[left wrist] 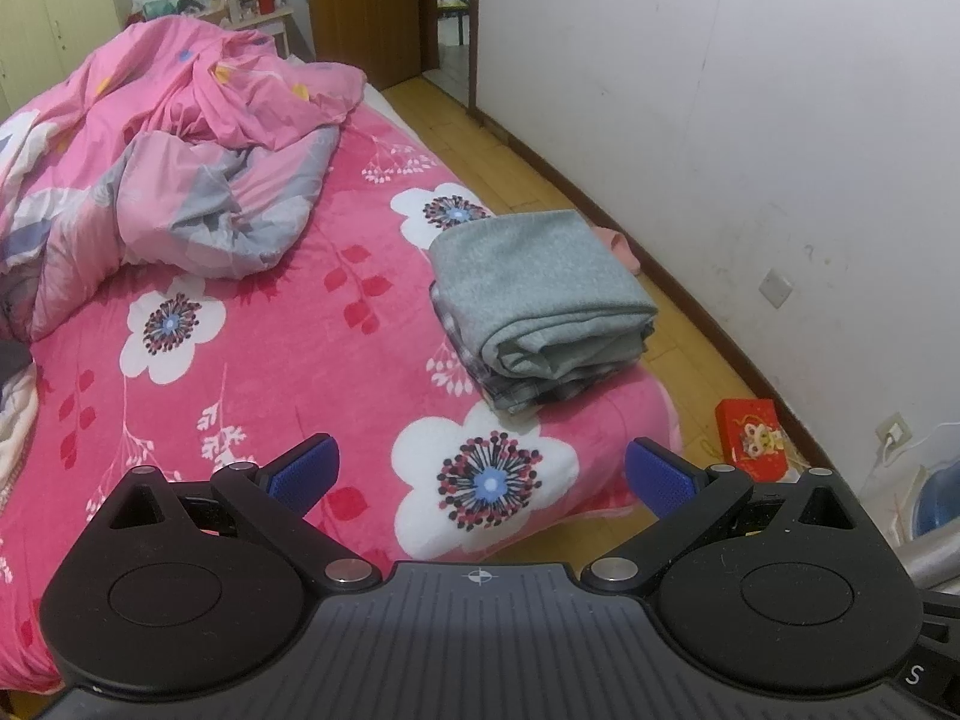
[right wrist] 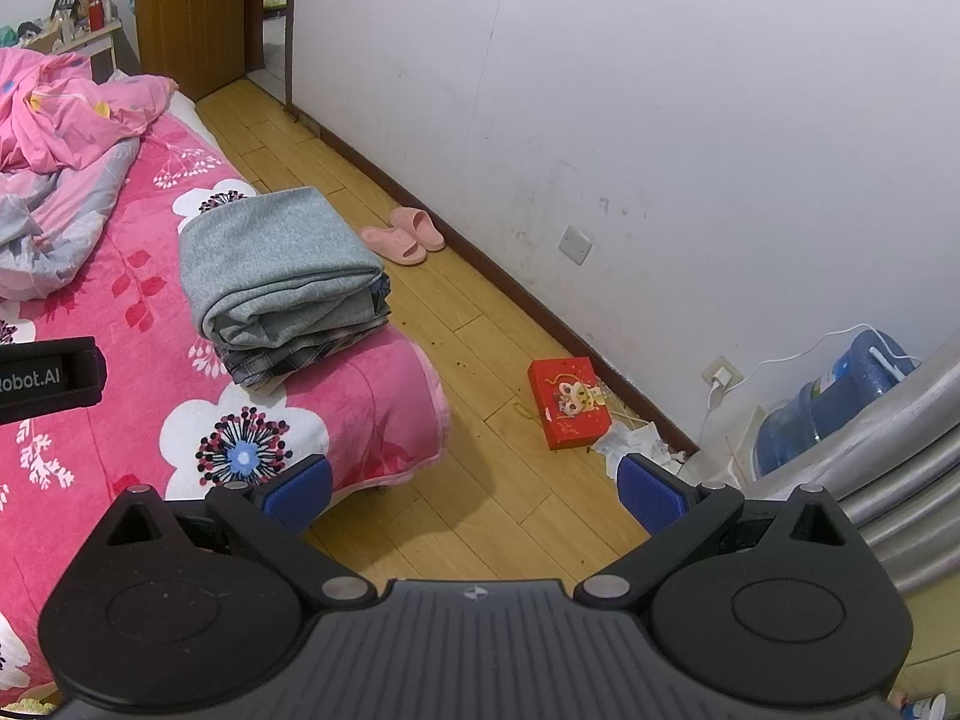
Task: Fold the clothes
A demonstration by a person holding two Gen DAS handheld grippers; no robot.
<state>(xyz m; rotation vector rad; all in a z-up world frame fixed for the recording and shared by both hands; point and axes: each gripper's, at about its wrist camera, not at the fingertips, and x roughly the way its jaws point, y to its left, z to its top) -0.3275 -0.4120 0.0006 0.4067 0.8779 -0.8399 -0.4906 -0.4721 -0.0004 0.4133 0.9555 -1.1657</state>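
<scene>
While both grippers hung above the near end of the bed, their blue-padded fingers stood spread wide with nothing between them: the left gripper [left wrist: 482,474] over the pink floral plush blanket [left wrist: 288,360], the right gripper [right wrist: 474,483] past the bed's corner over the yellow wood-plank floor [right wrist: 480,510]. At the left edge of the right wrist view, a black block with white lettering [right wrist: 48,381] jutted in over the blanket. Farther along the bed, close to its right edge, lay the folded grey knit garment [left wrist: 540,282], stacked squarely on top of a folded dark plaid garment [left wrist: 516,393] whose edges showed beneath it on the near side. On the floor right of the bed sat a red gift box with a cartoon print [right wrist: 567,402], with crumpled white paper just beside it, and a blue water jug [right wrist: 840,390] stood near the white wall [right wrist: 660,120] under a plugged-in white cable. Beyond the stack, a pair of pink slippers [right wrist: 405,234] rested on the floor by the skirting board. At the far end of the bed a rumpled pink and grey quilt [left wrist: 180,168] lay heaped, and behind it stood a brown wooden door [left wrist: 366,6] beside an open doorway.
</scene>
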